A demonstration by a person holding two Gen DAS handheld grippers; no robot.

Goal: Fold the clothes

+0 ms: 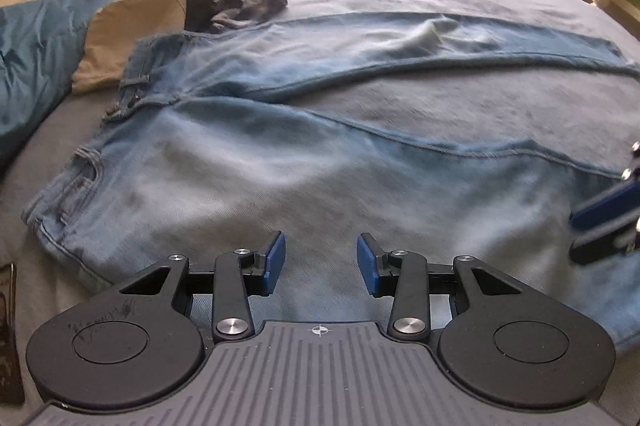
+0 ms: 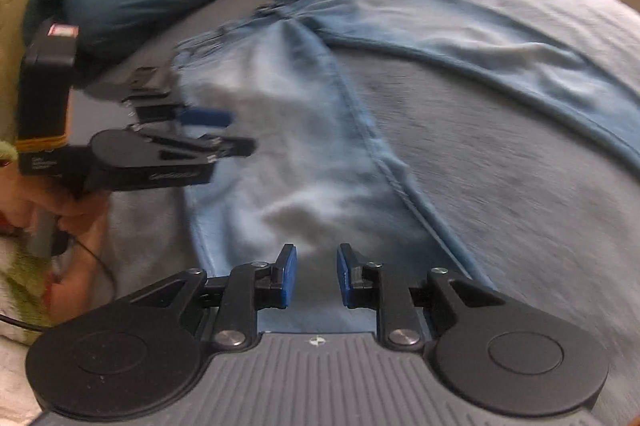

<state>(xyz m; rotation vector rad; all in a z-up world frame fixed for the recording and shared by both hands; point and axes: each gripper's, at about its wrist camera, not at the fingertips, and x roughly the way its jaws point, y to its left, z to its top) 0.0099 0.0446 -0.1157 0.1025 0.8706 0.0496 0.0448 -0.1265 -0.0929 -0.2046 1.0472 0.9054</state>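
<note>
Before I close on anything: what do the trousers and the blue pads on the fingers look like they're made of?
Trousers: denim by the look, light blue, faded in patches, with stitched seams and belt loops at the waistband. Pads on the left gripper fingers: probably rubber or soft plastic, matte blue, on black rigid arms; the exact material is unclear.

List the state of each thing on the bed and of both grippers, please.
jeans: unfolded, spread flat, legs apart
left gripper: open, empty, over the near leg
right gripper: open, empty, over the near leg
dark clothes: crumpled pile
tan pillow: lying beside the waistband
blue duvet: bunched up
</note>
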